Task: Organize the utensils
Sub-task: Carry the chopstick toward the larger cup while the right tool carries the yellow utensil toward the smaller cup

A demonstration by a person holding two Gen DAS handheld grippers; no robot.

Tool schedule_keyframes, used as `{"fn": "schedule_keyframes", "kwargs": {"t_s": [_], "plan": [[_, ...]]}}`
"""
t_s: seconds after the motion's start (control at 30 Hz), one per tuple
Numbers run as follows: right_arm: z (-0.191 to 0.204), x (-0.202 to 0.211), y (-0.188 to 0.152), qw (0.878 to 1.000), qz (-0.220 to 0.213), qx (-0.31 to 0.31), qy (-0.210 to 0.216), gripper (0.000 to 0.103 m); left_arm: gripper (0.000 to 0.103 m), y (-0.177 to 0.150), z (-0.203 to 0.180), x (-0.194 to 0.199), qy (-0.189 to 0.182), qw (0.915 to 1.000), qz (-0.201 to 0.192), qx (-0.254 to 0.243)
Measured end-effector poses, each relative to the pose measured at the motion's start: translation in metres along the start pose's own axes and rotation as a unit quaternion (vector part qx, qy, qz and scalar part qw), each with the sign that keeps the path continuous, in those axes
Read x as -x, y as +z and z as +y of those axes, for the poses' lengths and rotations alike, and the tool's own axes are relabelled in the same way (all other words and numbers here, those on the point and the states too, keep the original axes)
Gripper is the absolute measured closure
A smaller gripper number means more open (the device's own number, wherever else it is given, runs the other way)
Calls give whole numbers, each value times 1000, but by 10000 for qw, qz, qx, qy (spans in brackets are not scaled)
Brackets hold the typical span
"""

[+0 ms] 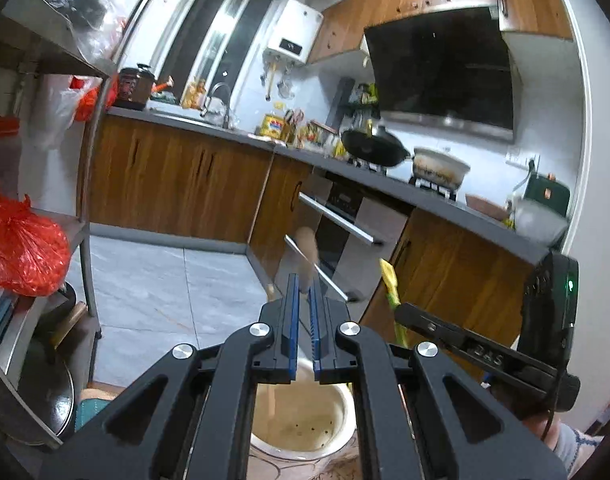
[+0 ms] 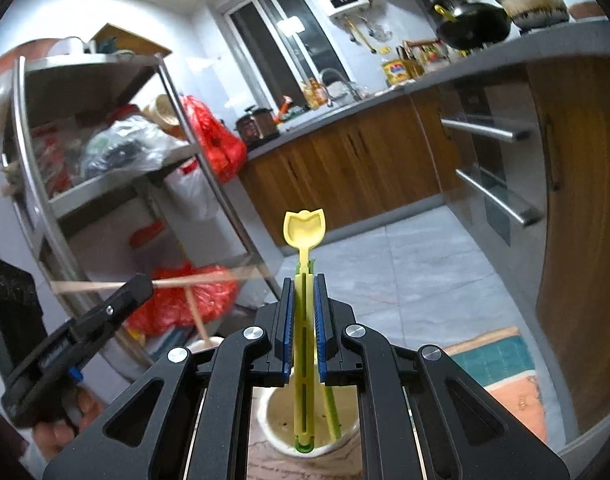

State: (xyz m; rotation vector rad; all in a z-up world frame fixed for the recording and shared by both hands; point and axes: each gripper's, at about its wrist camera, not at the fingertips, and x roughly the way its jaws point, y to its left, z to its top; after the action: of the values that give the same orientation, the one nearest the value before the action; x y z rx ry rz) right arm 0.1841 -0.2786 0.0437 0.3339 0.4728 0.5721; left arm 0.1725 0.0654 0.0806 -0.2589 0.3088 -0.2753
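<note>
In the left wrist view my left gripper [image 1: 303, 284] is shut on a wooden spoon [image 1: 306, 245], whose rounded end sticks out past the fingertips. Under it stands a white ceramic holder [image 1: 337, 446] with a thin wooden stick [image 1: 271, 400] in it. At the right of that view, my right gripper [image 1: 403, 311] carries a yellow-green utensil [image 1: 389, 280]. In the right wrist view my right gripper [image 2: 303, 280] is shut on the yellow tulip-shaped spoon [image 2: 305, 226], bowl up, its green-tipped handle reaching down over the holder [image 2: 271, 426]. The left gripper [image 2: 139, 284] shows at the left, holding its wooden spoon [image 2: 193, 280] level.
A steel shelf rack [image 2: 177, 96] with red plastic bags [image 1: 21, 248] stands to one side. Wooden cabinets, an oven with bar handles [image 1: 337, 218] and a grey counter [image 1: 425, 200] with a black wok [image 1: 373, 146] lie ahead. Pale floor tiles [image 1: 165, 280] lie between. A teal and orange mat [image 2: 501, 364] lies near the holder.
</note>
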Motion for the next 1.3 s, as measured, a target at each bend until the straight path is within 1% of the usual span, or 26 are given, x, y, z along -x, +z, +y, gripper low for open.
{"fn": "schedule_keyframes", "kwargs": {"t_s": [0.07, 0.13, 0.17, 0.27, 0.37, 0.47, 0.57, 0.63, 0.77, 0.93, 1.17, 1.3], "plan": [[-3, -5, -5, 10000, 74, -51, 9, 93, 99, -6, -3, 2, -80, 9999, -27, -128], [-3, -5, -7, 10000, 77, -11, 8, 93, 99, -9, -6, 8, -15, 9996, -78, -272], [-3, -4, -7, 10000, 53, 11, 17, 93, 99, -8, -7, 15, -31, 9994, -167, -296], [-5, -2, -7, 10000, 6, 12, 84, 93, 99, -2, -5, 27, -65, 9996, -115, -260], [-8, 0, -5, 9999, -114, -19, 113, 93, 99, 4, -3, 43, -212, 9994, 55, -270], [-12, -2, 0, 9996, -275, -80, 77, 93, 99, 10, -2, 59, -184, 9988, 241, -376], [-9, -10, 3, 9991, -428, -65, -20, 93, 99, 13, -3, 66, -68, 9963, 655, -554], [-7, -16, 4, 9988, -485, -4, -108, 93, 99, 13, -4, 63, 83, 9930, 954, -686], [-1, -27, -2, 9971, -580, 229, -426, 93, 99, 5, -4, 43, 303, 9866, 1385, -810], [1, -29, -14, 9963, -534, 364, -560, 93, 99, -4, -6, 24, 355, 9809, 1682, -905], [3, -27, -24, 9966, -428, 435, -557, 93, 98, -14, -8, 4, 496, 9757, 1899, -970], [2, -27, -28, 9968, -369, 438, -560, 93, 99, -15, -8, -3, 567, 9753, 1919, -940]]}}
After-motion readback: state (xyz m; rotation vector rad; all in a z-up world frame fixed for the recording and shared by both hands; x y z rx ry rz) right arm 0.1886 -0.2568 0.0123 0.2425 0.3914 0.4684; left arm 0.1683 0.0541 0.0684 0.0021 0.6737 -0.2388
